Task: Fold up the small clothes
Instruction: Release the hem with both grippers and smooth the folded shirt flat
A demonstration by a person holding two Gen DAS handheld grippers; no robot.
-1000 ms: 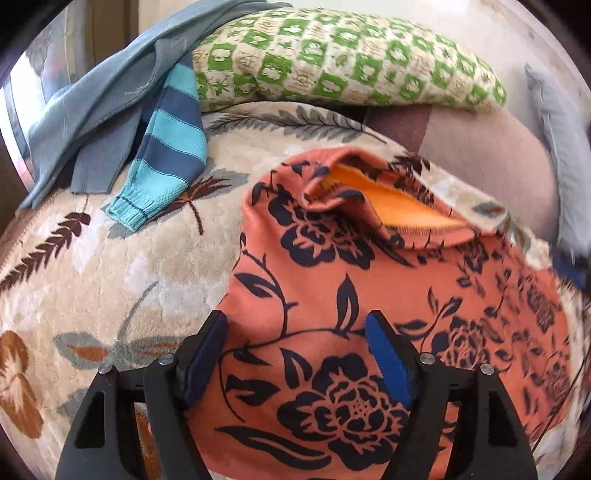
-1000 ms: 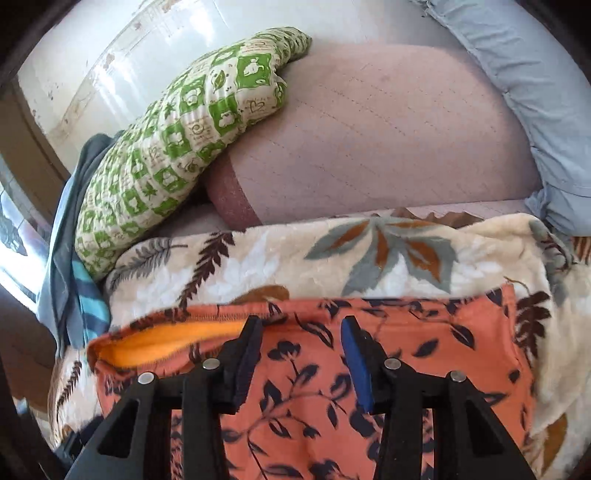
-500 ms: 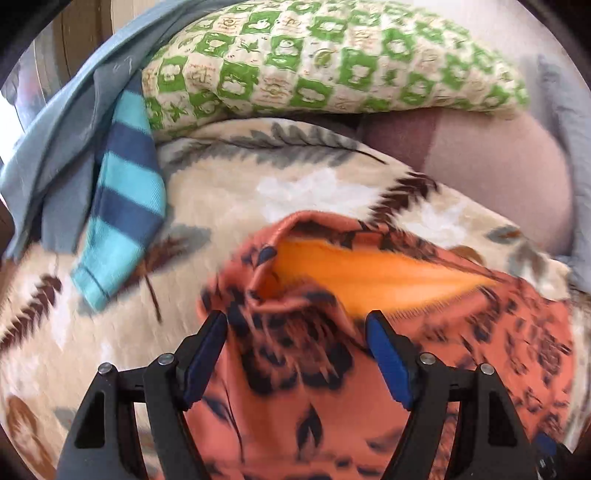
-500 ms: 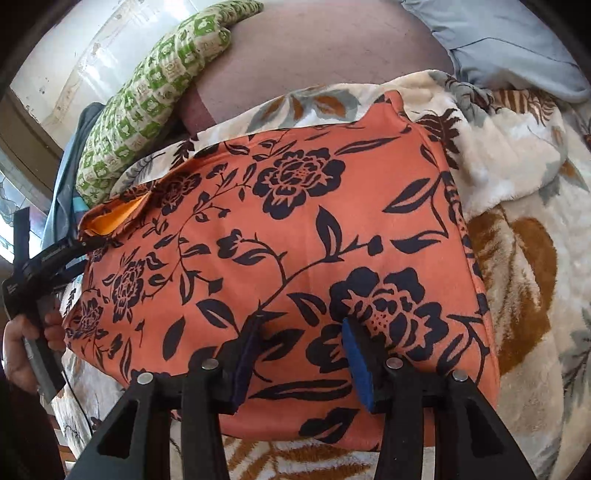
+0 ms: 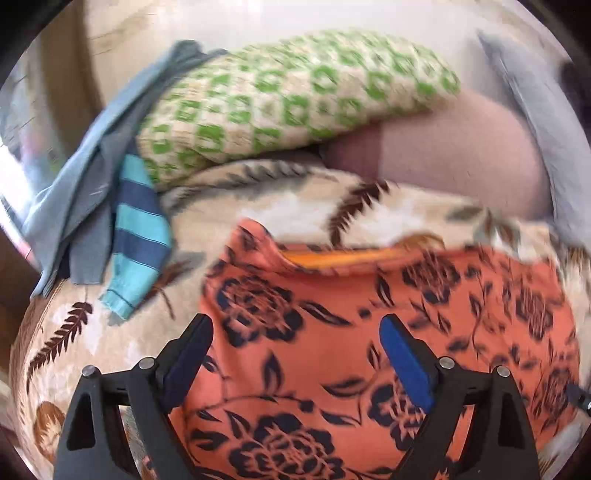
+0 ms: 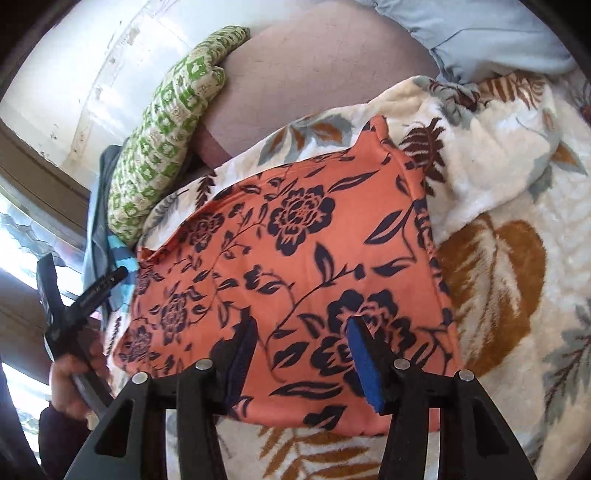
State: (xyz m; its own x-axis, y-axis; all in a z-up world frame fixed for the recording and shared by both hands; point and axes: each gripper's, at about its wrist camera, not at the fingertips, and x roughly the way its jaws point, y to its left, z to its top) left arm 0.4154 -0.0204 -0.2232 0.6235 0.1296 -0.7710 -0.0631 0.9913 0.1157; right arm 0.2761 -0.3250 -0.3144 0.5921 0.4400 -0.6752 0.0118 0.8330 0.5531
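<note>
An orange garment with dark flower print (image 5: 332, 332) (image 6: 295, 258) lies folded flat on a cream leaf-patterned blanket (image 5: 92, 332) (image 6: 498, 258). Its orange lining (image 5: 332, 256) shows at the far edge. My left gripper (image 5: 295, 325) hovers over the garment's near left part; its jaws are opening, with cloth under them and nothing pinched. My right gripper (image 6: 301, 325) stands open over the near edge of the garment, its pads (image 6: 364, 354) clear of the cloth. In the right wrist view, a hand (image 6: 70, 380) holds the left gripper (image 6: 88, 295) beside the garment's left edge.
A blue-striped knit piece (image 5: 140, 236) and a grey-blue garment (image 5: 85, 184) lie at the blanket's far left. Behind them sit a green-checked pillow (image 5: 288, 99) (image 6: 162, 140), a mauve cushion (image 5: 443, 155) and a pale blue pillow (image 6: 480, 33). A window frame (image 6: 33, 173) runs along the left.
The left gripper drew back and its jaws widened; the raised lining edge now lies flatter. The right gripper came from the garment's far edge back to its near edge.
</note>
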